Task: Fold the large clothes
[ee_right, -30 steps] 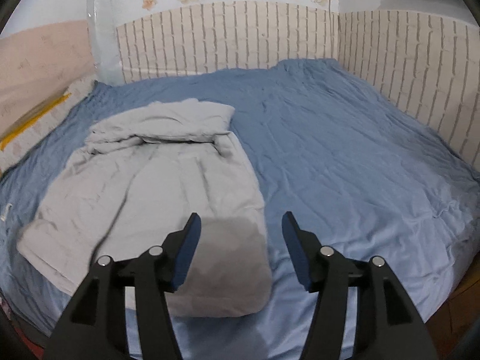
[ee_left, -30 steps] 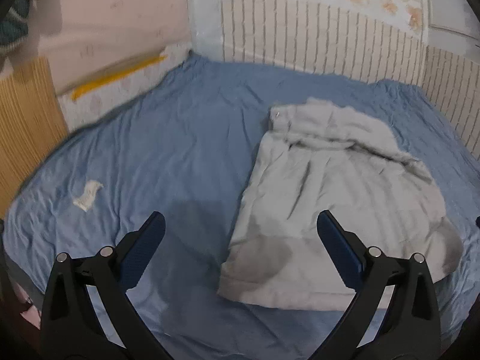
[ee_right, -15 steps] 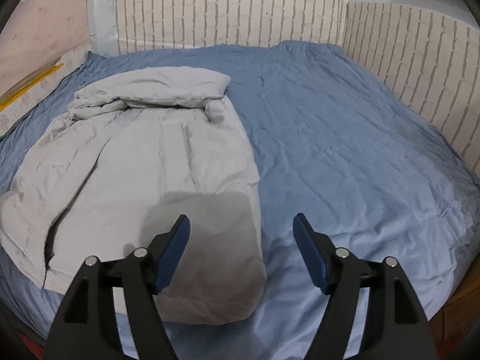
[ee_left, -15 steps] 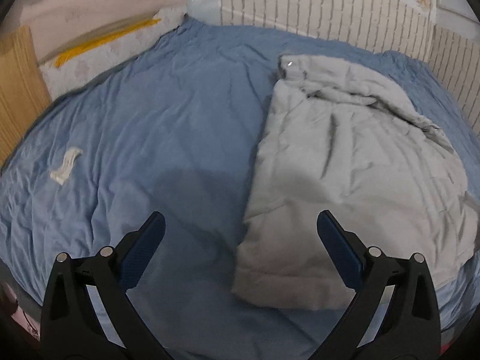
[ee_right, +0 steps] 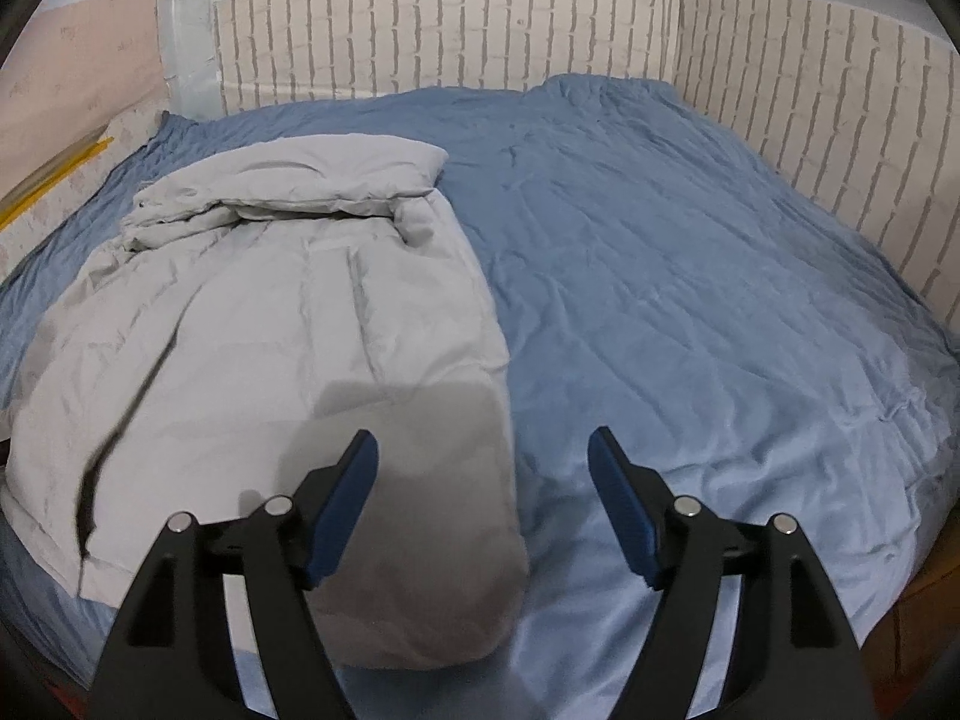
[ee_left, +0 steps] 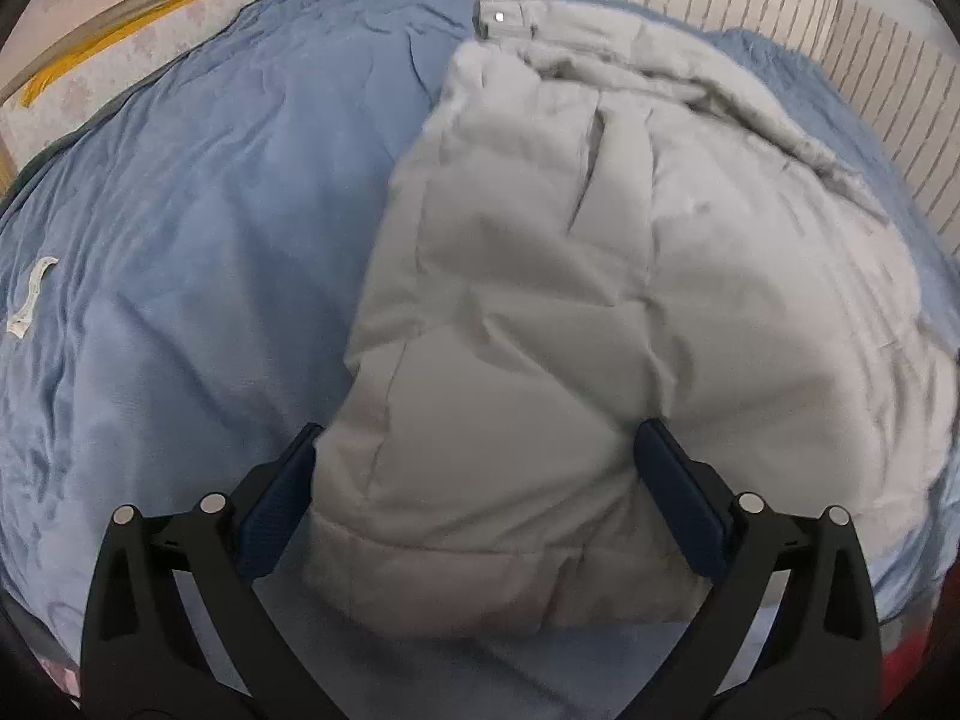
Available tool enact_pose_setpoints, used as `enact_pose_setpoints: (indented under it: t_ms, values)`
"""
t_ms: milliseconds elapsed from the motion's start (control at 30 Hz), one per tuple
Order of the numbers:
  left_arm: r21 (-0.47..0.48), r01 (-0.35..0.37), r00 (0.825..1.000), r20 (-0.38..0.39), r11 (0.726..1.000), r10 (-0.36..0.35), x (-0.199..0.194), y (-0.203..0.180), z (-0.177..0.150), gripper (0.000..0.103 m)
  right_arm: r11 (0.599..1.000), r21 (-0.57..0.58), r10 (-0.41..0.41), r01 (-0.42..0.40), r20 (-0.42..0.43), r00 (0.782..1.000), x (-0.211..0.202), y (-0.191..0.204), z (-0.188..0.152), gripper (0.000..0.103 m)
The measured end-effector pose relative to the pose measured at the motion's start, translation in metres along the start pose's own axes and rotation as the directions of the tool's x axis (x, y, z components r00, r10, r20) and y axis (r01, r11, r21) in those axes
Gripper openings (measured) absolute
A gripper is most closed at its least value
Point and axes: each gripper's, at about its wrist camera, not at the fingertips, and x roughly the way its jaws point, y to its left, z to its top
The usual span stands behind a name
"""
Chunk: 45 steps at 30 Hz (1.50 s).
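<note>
A large light-grey padded coat [ee_left: 600, 300] lies lengthwise on the blue bed sheet [ee_left: 180, 210], its collar end bunched at the far side. In the right wrist view the coat [ee_right: 270, 330] fills the left half. My left gripper [ee_left: 480, 462] is open, close above the coat's near hem, one finger at each side of the near left corner. My right gripper [ee_right: 483, 468] is open and empty, above the coat's near right edge, with the left finger over the coat and the right finger over the sheet [ee_right: 690, 270].
A small white scrap [ee_left: 27, 306] lies on the sheet at the far left. Brick-pattern wall panels [ee_right: 810, 90] border the bed at the back and right. A pink and yellow padded board [ee_left: 120, 0] stands at the back left.
Both grippers have moved forward and down toward the coat's near hem. The left gripper now straddles the near left corner. The right gripper has opened wider.
</note>
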Motion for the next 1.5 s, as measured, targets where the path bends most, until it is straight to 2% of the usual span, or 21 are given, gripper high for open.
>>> enact_pose_setpoints:
  t_ms: [100, 133, 167, 200, 233, 267, 333, 467, 800, 1033, 1200, 1267, 1500]
  values:
    - [-0.037, 0.035, 0.999, -0.027, 0.999, -0.036, 0.005, 0.002, -0.003, 0.087, 1.000, 0.024, -0.008, 0.008, -0.007, 1.000, -0.002, -0.008, -0.006, 0.073]
    - [-0.033, 0.039, 0.999, -0.031, 0.999, -0.040, 0.004, 0.001, -0.004, 0.077, 0.999, 0.040, -0.004, 0.004, -0.012, 1.000, -0.001, -0.013, -0.008, 0.073]
    - [-0.008, 0.036, 0.999, -0.030, 0.999, -0.037, 0.001, -0.004, -0.004, 0.061, 0.999, 0.053, 0.002, -0.001, -0.016, 1.000, 0.000, -0.015, -0.011, 0.073]
    - [0.019, 0.023, 0.999, -0.026, 1.000, -0.022, -0.003, -0.010, -0.003, 0.054, 0.998, 0.063, 0.008, -0.006, -0.020, 1.000, 0.001, -0.017, -0.013, 0.073]
    - [0.031, 0.011, 1.000, -0.022, 0.999, -0.011, -0.007, -0.013, -0.001, 0.041, 0.997, 0.071, 0.014, -0.012, -0.026, 1.000, 0.003, -0.019, -0.014, 0.073]
    - [0.034, 0.008, 1.000, -0.022, 0.999, -0.007, -0.009, -0.014, 0.000, 0.034, 0.997, 0.073, 0.015, -0.013, -0.031, 0.999, 0.005, -0.019, -0.015, 0.073]
    - [0.020, 0.017, 0.999, -0.027, 1.000, -0.016, -0.014, -0.013, 0.008, 0.031, 0.998, 0.058, 0.010, -0.008, -0.037, 0.999, 0.008, -0.016, -0.015, 0.073]
    - [0.028, 0.016, 1.000, -0.022, 0.999, -0.016, -0.020, -0.013, 0.008, 0.030, 0.999, 0.043, 0.014, -0.012, -0.044, 0.999, 0.008, -0.015, -0.017, 0.073]
    - [0.042, -0.009, 1.000, -0.007, 0.999, 0.009, -0.018, -0.014, -0.004, 0.033, 0.988, 0.126, 0.104, -0.095, -0.071, 0.992, 0.016, -0.023, -0.038, 0.073]
    - [0.052, -0.014, 1.000, 0.005, 0.999, 0.013, -0.016, -0.014, -0.007, 0.033, 0.966, 0.186, 0.202, -0.180, -0.109, 0.973, 0.022, -0.017, -0.053, 0.073]
    - [0.086, -0.042, 0.999, 0.019, 0.995, 0.041, -0.013, -0.016, -0.010, 0.042, 0.969, 0.176, 0.195, -0.172, -0.122, 0.973, 0.021, -0.004, -0.070, 0.073]
    - [0.091, -0.044, 0.999, 0.019, 0.995, 0.042, -0.011, -0.015, -0.010, 0.049, 0.971, 0.177, 0.185, -0.164, -0.113, 0.976, 0.023, -0.002, -0.074, 0.073]
    - [0.110, -0.052, 0.999, 0.018, 0.993, 0.051, -0.006, -0.018, -0.009, 0.057, 0.982, 0.137, 0.148, -0.131, -0.119, 0.982, 0.033, 0.009, -0.068, 0.073]
